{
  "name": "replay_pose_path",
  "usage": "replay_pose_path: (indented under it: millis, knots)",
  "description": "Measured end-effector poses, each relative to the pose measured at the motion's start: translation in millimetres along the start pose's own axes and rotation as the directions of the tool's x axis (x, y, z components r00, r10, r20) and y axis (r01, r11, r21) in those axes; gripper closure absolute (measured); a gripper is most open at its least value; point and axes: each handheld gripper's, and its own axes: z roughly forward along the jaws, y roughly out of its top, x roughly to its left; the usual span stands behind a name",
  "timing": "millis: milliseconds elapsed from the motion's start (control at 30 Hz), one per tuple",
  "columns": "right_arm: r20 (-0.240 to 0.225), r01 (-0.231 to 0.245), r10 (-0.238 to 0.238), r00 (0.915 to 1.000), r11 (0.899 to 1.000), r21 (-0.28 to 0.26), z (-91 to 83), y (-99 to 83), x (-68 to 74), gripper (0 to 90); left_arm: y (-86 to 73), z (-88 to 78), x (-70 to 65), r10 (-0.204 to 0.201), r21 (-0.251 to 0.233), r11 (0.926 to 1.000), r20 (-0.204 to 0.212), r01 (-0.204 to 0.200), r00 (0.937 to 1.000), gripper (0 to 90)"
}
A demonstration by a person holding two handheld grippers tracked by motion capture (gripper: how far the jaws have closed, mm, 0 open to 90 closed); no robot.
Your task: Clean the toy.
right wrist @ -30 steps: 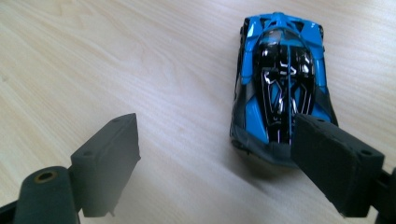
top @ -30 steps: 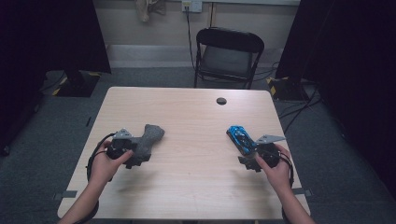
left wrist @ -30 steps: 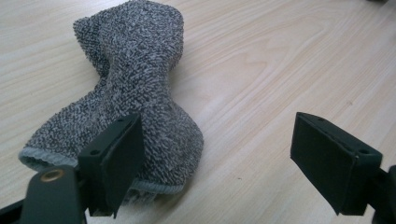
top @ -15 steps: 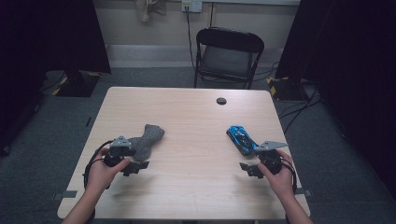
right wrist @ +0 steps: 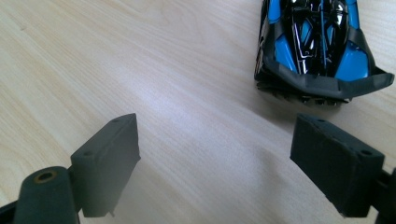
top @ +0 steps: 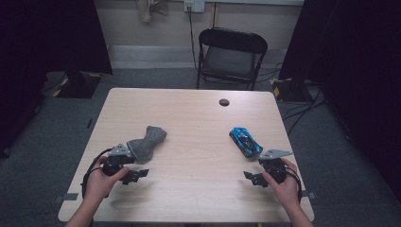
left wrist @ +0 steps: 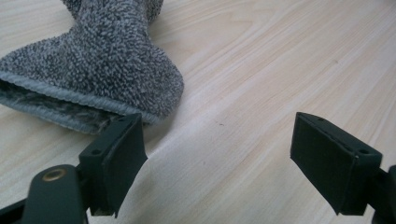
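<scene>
Sock (top: 145, 143) and toy car (top: 245, 141) are the two things you have to deal with, one in front of each hand. You will find the sock on the left half of the table (top: 189, 118), lying flat with its open cuff turned toward your left gripper (top: 134, 174). From the left gripper view the cuff (left wrist: 70, 105) sits just beyond the left-hand jaw, apart from the pads or barely at them; I cannot tell which. Both jaws there stand spread wide with bare wood between them.

Judge the sock as light, soft and floppy: the fuzzy knit will fold and sag wherever you lift it, and it should not slip on the pads. Pinch through the ribbed cuff edge or bunch the thick middle, and expect the rest to dangle.

Your right gripper (top: 251, 177) is likewise spread, nothing between its jaws. In the right gripper view the car (right wrist: 317, 51) lies ahead and off toward the right-hand jaw, one end facing you, well clear of the pads. It looks like hard, glossy plastic: light, stiff, probably slippery, and likely to roll on its wheels if nudged. Close across its flanks at mid-body, where the sides run closest to parallel, rather than on the tapered end or the thin fins, which look breakable.
</scene>
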Motion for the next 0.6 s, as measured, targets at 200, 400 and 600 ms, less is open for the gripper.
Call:
replay_pose_path:
  millis: [200, 400, 600]
  knots:
    - [-0.005, -0.007, 0.007, 1.0000, 1.000, 0.004, -1.2, -5.4, 0.0, 14.9, -6.9, -0.4, -0.5, 0.000, -0.003, 1.0000, 0.001, 0.000, 1.0000, 17.5]
    - [-0.009, -0.011, 0.011, 0.9999, 1.000, 0.007, -1.4, -9.4, -0.1, 14.9, -12.5, -1.5, 0.4, 0.015, -0.006, 0.9999, 0.001, -0.015, 0.9999, 17.5]
    - [-0.014, -0.007, 0.007, 0.9999, 1.000, 0.010, -2.3, -11.4, -0.2, 14.9, -15.3, -5.7, 2.1, 0.021, -0.014, 0.9997, 0.007, -0.021, 0.9998, 17.5]
